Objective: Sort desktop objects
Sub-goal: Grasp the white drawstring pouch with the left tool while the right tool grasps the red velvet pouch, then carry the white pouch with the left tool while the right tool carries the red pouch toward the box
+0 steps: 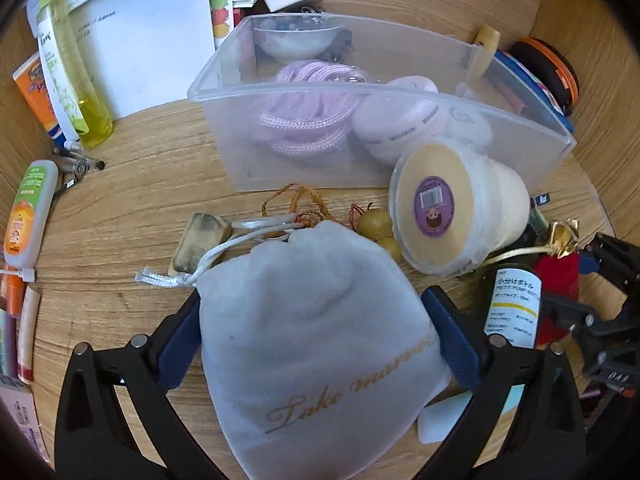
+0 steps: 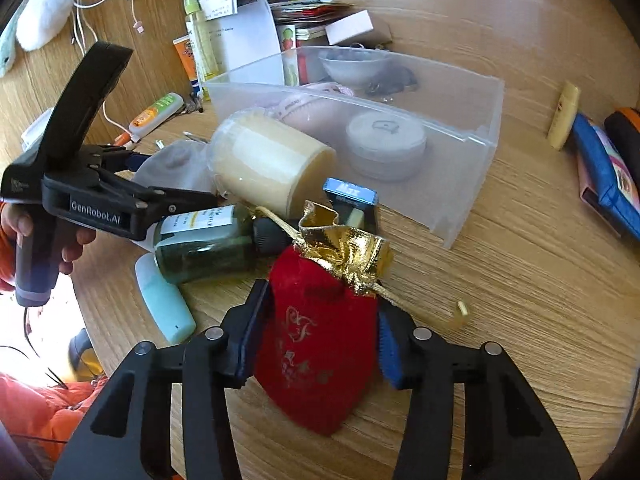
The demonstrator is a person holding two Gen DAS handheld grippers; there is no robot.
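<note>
Pouches sit between both pairs of jaws: your right gripper [image 2: 316, 344] has narrowed onto the red pouch [image 2: 316, 344], pads pressing its sides, neck and gold frill pointing at the clear bin [image 2: 460, 184] just ahead. Your left gripper [image 1: 316, 332] stands wide around the grey drawstring bag [image 1: 316, 344], not yet squeezing it, its cord end towards the bin.

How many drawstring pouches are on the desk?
2: white pouch between the left gripper's jaws; red pouch between the right gripper's jaws. Clutter may hide more.
</note>
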